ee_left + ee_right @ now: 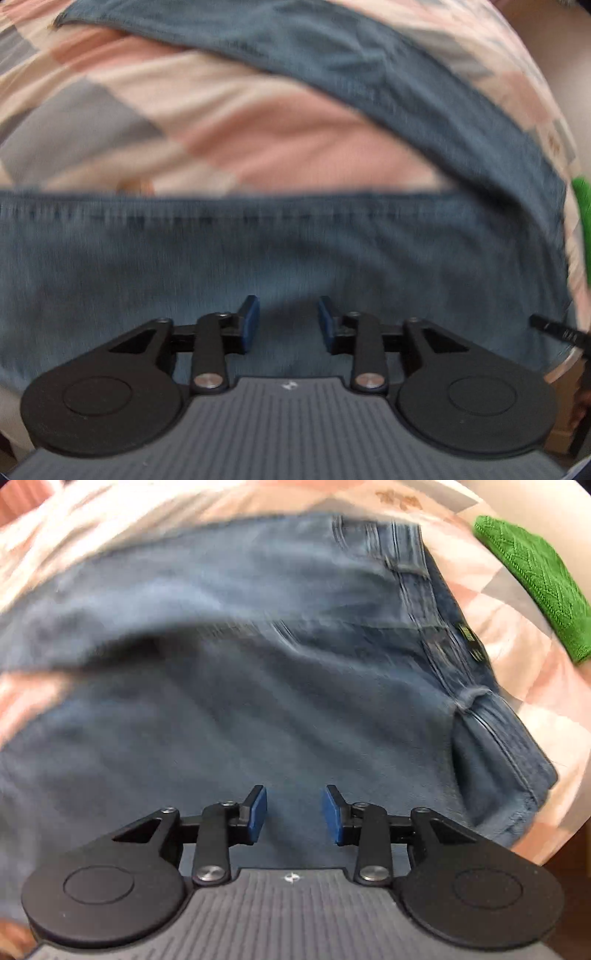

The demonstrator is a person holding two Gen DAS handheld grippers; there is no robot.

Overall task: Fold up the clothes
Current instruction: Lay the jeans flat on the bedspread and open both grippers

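Jeans (pixel 258 672) were laid flat on pink-and-grey checked bedspread (pixel 258 140); both views blurred. Left hand-held gripper (pixel 288 321) was pointed down over jeans near stitched hem, jaws apart, nothing clamped. Right hand-held gripper (pixel 294 814) was held over jeans below waistband, jaws apart, empty. Green knitted garment (pixel 535 583) was seen beyond waistband, apart from jeans.

Each wrist camera sits just behind its own tongs, looking steeply down from close above, the left over a hemmed jeans leg (pixel 258 251) and the right over the waistband end, both sharing the jeans, the checked bedspread (pixel 258 140) and a green knit (pixel 535 579).
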